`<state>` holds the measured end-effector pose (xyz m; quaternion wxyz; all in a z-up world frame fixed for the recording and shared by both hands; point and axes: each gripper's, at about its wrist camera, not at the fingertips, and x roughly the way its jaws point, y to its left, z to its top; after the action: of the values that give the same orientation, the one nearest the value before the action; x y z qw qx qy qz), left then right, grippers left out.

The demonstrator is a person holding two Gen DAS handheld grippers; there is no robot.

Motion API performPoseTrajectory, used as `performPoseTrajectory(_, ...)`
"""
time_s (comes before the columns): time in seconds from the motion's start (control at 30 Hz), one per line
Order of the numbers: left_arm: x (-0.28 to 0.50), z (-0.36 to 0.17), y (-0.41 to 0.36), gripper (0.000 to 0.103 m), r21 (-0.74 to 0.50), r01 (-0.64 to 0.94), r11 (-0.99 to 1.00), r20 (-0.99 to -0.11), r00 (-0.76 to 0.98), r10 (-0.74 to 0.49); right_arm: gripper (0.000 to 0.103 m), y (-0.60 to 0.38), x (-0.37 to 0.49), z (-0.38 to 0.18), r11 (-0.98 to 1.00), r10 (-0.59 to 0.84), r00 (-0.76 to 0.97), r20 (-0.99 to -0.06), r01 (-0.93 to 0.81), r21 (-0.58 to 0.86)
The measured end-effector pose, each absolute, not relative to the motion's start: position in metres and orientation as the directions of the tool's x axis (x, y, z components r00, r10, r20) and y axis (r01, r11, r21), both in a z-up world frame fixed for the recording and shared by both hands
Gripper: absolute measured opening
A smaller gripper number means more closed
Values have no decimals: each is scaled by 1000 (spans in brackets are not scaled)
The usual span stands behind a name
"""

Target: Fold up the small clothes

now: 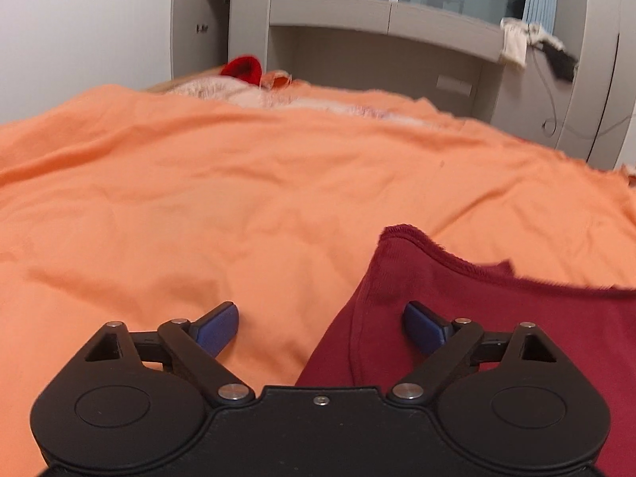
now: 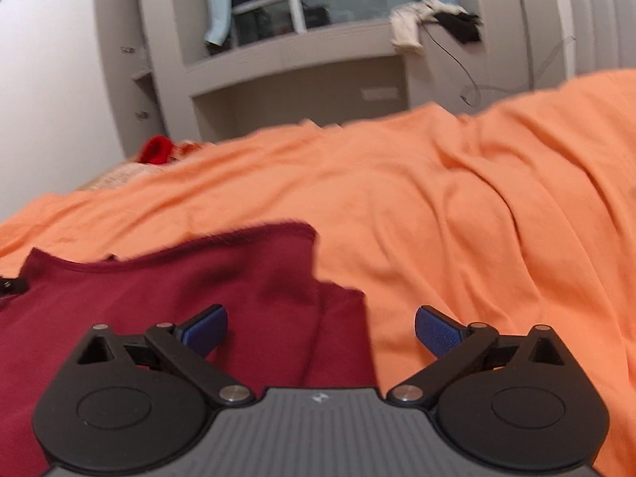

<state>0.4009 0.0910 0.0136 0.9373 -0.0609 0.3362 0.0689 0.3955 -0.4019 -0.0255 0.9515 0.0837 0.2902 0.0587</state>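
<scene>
Maroon garment [image 1: 497, 318] is spread flat on an orange sheet [image 1: 238, 183], directly under both tools. Its left edge is straddled by the left hand-held gripper [image 1: 321, 328], jaws spread wide, nothing clamped. Its right edge is straddled by the right hand-held gripper [image 2: 321, 330], likewise wide apart and empty.

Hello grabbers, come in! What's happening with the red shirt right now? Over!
Left gripper open, empty. Right gripper open, empty. Dark red garment lying loose on the orange sheet, one edge under each gripper. Nothing in the way.
</scene>
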Motion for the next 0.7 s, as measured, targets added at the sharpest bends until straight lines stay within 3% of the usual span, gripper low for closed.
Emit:
performPoseTrajectory(0.43, 404, 7, 92, 102, -74, -200, 977, -652, 751, 104, 103, -412, 401, -37, 959, 203, 802, -562, -46, 280)
performPoseTrajectory(0.6, 399, 14, 99, 102, -122, -175, 977, -637, 769, 58, 103, -443, 394, -28, 868, 339, 799, -497, -61, 493)
performPoseTrajectory(0.7, 381, 28, 104, 102, -175, -182, 968, -581, 813, 48, 103, -461, 378, -19, 812, 329, 821, -466, 5, 583)
